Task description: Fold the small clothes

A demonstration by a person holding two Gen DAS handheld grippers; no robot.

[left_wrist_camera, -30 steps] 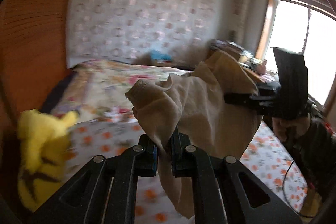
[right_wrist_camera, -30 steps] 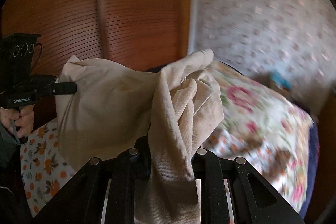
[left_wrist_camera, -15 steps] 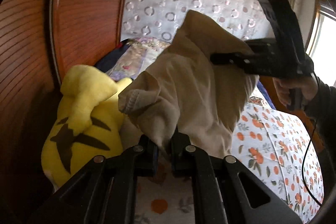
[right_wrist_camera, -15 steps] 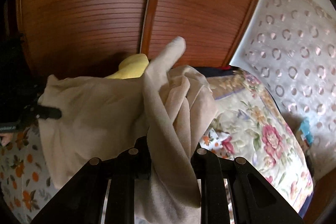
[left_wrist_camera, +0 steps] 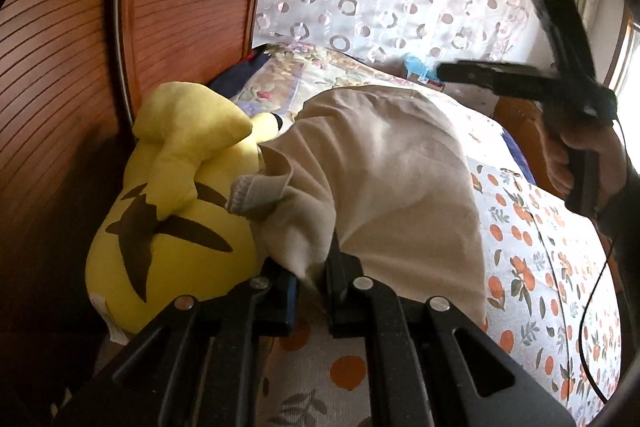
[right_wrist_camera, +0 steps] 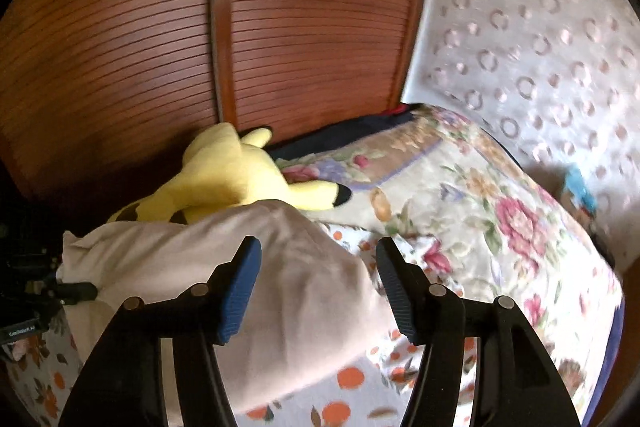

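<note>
Left fingers (left_wrist_camera: 312,267) pinch garment (left_wrist_camera: 384,163); plush (left_wrist_camera: 176,195) alongside.

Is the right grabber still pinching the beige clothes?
No, the right gripper is open, with the beige garment lying loose on the bed.

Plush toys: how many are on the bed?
1. The yellow plush toy lies by the wooden headboard, touching the beige garment. Others could be hidden under the cloth.

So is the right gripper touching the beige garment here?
Apart. The right wrist view shows the right gripper open, empty, above the beige garment.
</note>
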